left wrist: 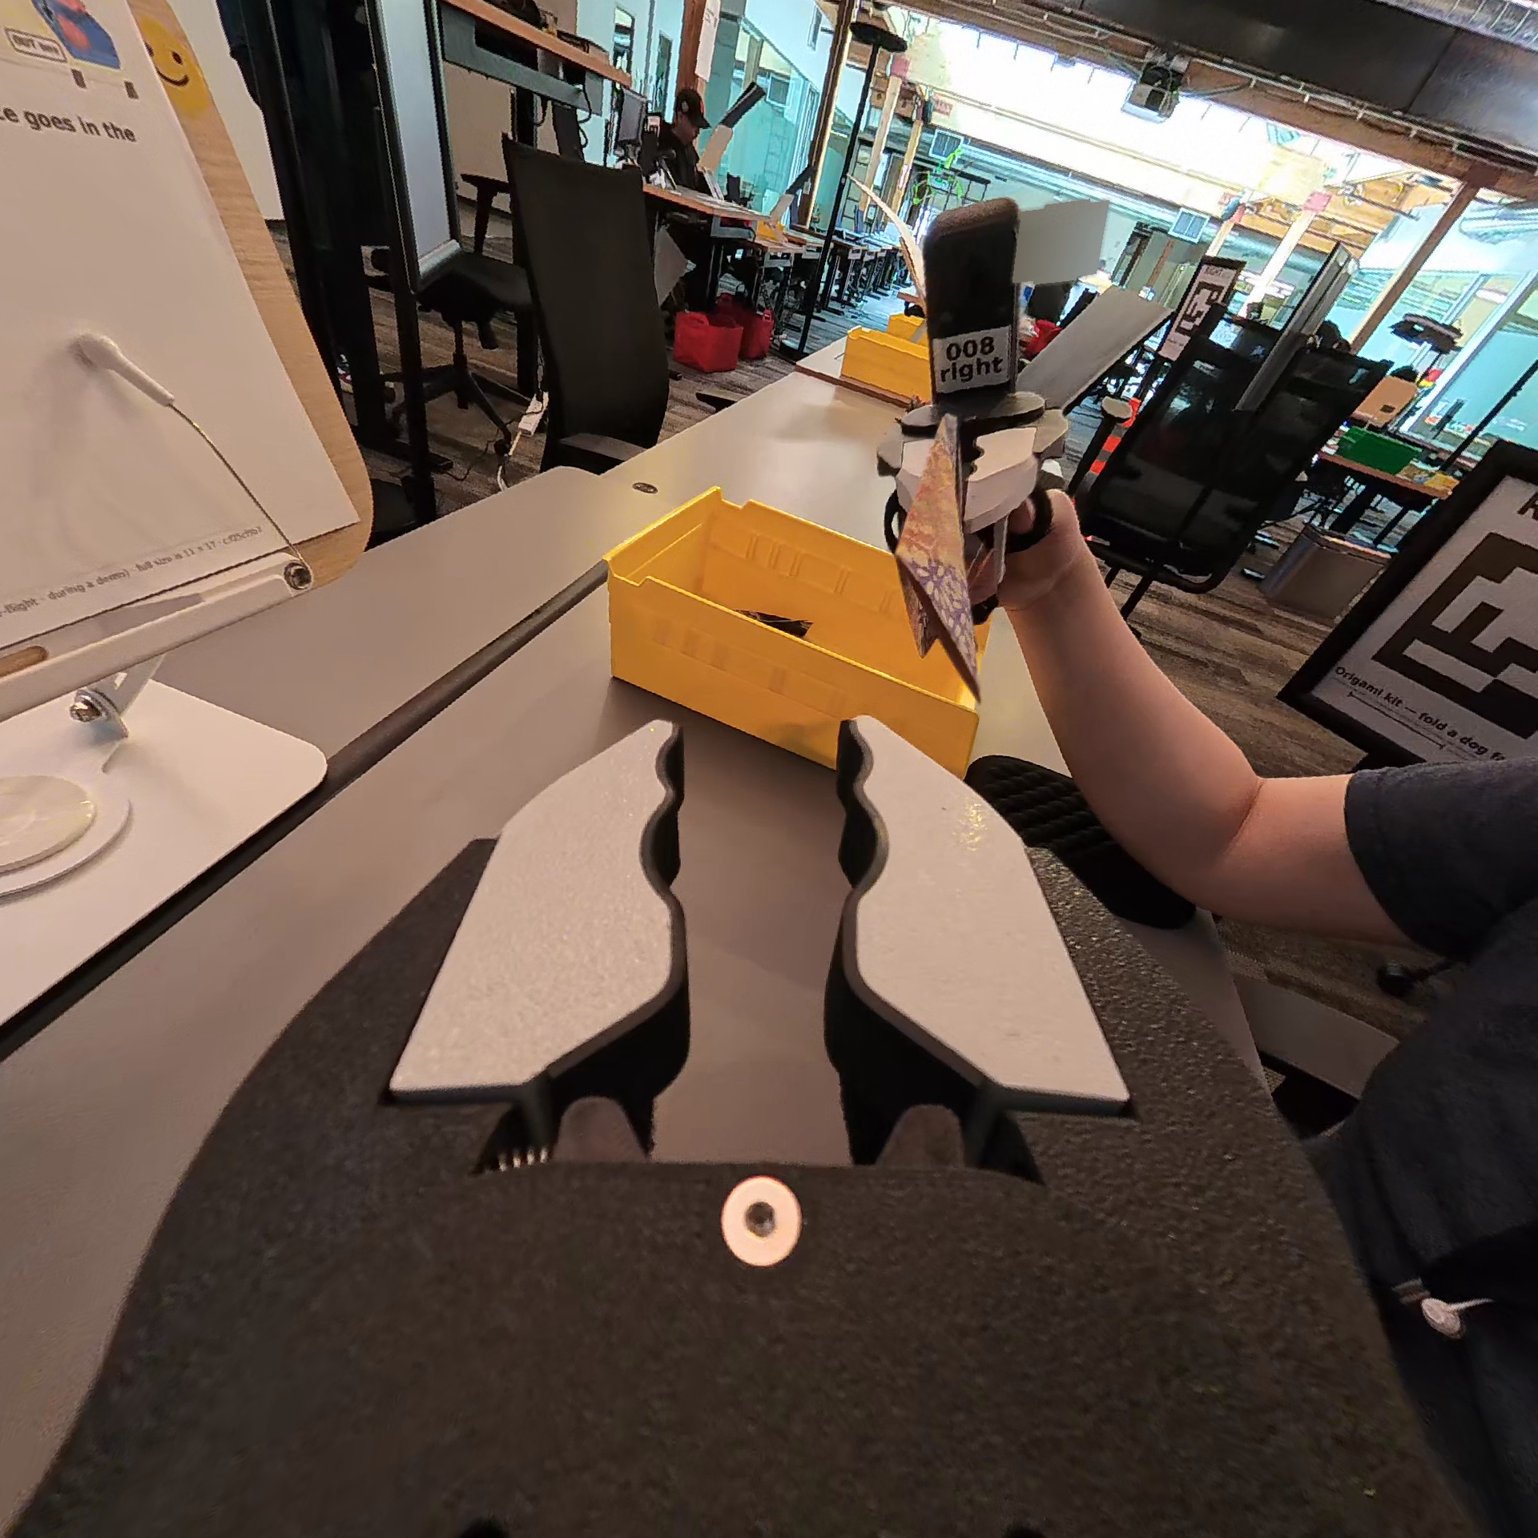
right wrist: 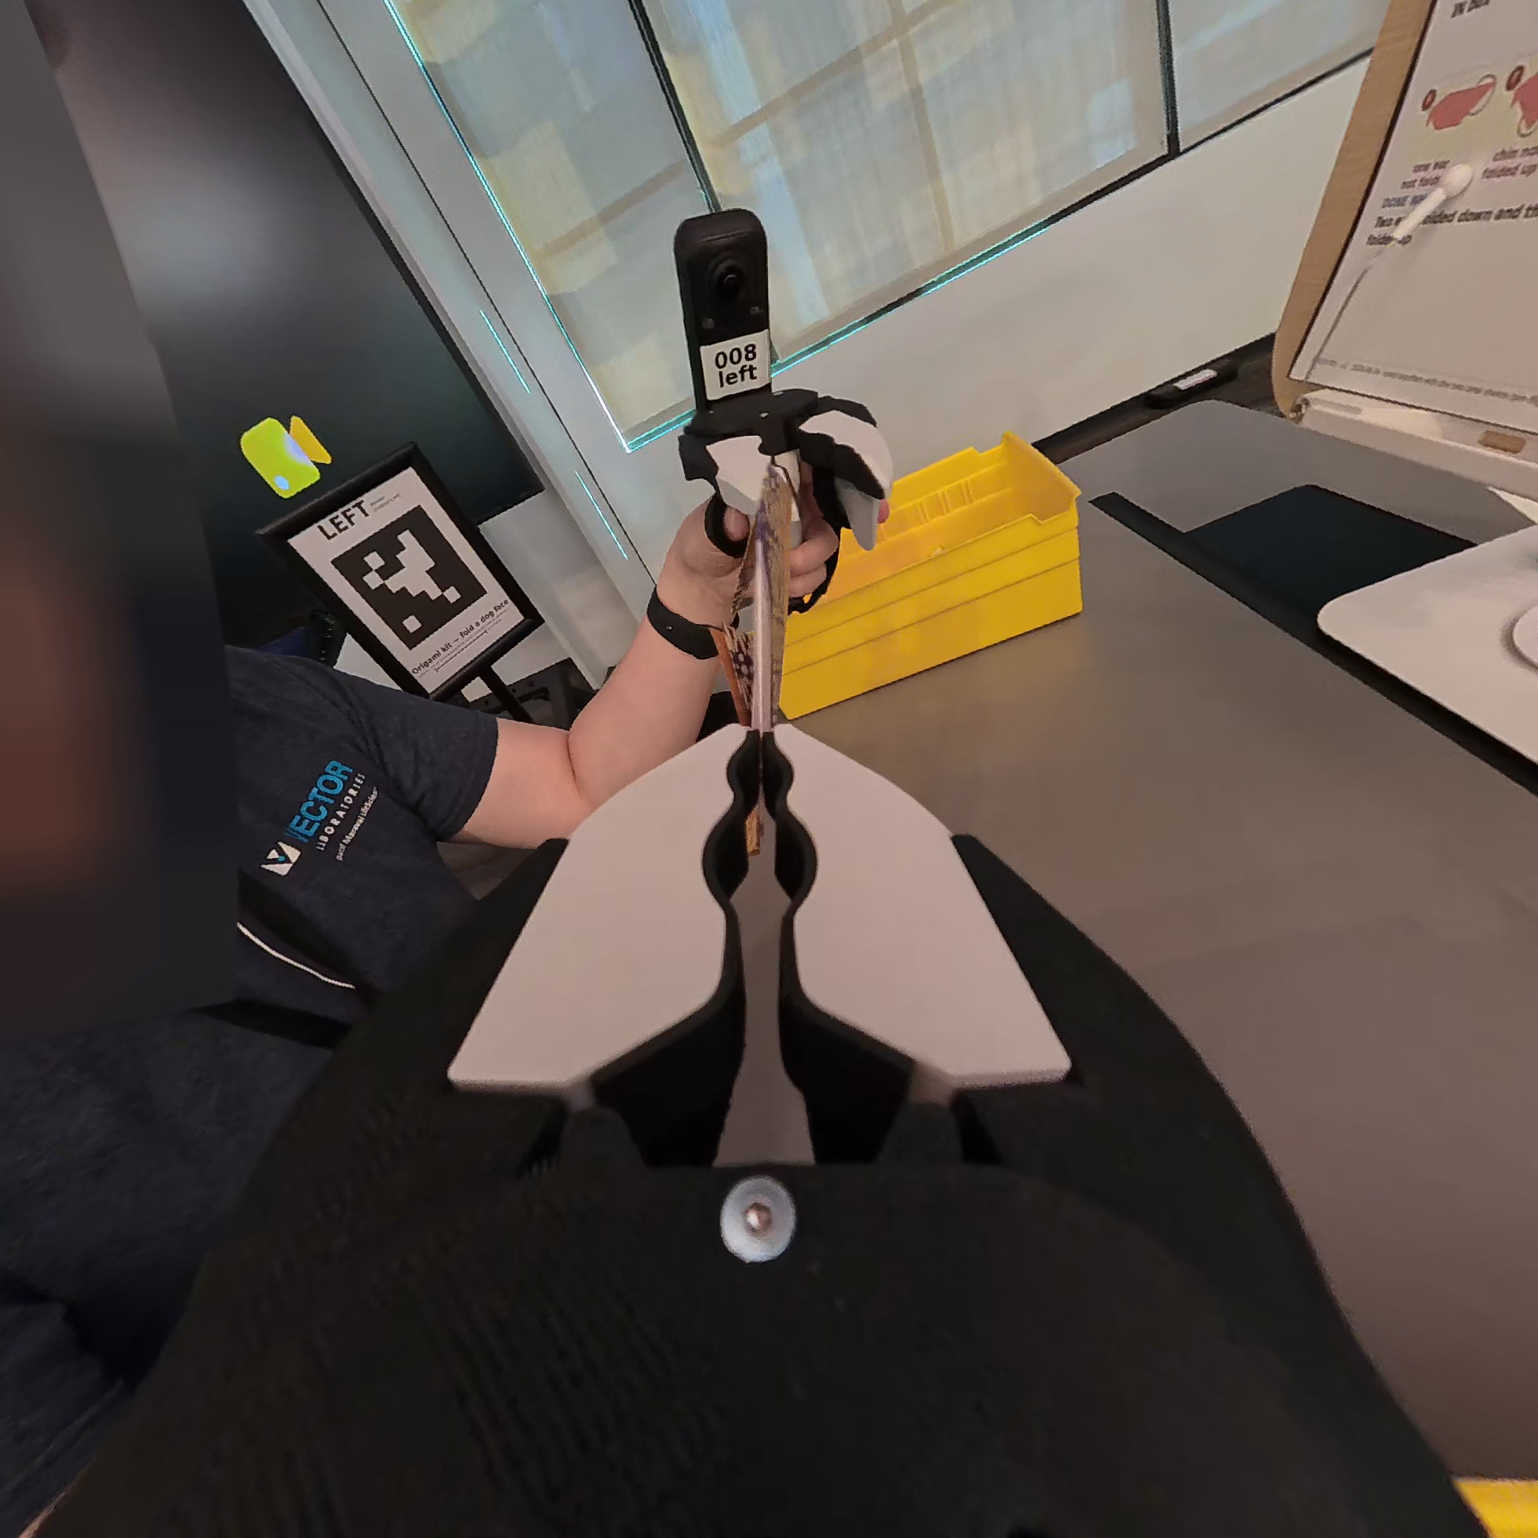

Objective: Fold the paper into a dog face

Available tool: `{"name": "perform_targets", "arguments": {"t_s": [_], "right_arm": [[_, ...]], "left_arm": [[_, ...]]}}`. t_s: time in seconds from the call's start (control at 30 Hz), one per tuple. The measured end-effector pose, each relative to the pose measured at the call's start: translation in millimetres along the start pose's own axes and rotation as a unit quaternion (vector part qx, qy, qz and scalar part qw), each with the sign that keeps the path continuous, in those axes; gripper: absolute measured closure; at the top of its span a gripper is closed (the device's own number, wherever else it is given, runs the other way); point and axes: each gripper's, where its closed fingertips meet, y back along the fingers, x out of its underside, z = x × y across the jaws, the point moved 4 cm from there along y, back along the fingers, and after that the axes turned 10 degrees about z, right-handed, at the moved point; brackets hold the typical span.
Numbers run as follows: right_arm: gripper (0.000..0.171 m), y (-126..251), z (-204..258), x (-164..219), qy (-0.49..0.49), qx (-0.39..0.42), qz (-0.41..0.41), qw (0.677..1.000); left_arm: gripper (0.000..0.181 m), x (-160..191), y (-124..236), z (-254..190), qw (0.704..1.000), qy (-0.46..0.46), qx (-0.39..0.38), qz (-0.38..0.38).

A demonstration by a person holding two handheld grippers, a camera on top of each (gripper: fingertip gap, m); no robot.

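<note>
Open office: grey desk [left wrist: 466,599], black chairs [left wrist: 582,291], carpet [left wrist: 1207,632], bright windows [right wrist: 832,150].

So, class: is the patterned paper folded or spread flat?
Folded: the paper hangs as a layered pointed wedge from the shut right gripper.

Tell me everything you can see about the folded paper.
The folded paper is thin patterned origami paper in orange, purple and yellow, already folded to a flat, pointed shape. It hangs in the air, seen nearly edge-on, clamped in the right gripper, above the grey table near the yellow bin. The left gripper is open, apart from it.
</note>
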Motion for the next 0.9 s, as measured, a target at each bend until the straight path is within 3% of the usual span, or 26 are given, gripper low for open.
{"name": "perform_targets", "arguments": {"t_s": [0.3,0.9], "right_arm": [[0.17,14.0,-32.6,13.3,-0.108,-0.008,-0.029,0.994],[0.17,16.9,-37.2,17.4,-0.113,-0.02,-0.031,0.993]], "left_arm": [[0.147,2.4,-2.1,1.3,1.0,0.005,-0.001,0.009],[0.148,4.8,-3.8,2.0,1.0,0.008,-0.002,0.018]]}}
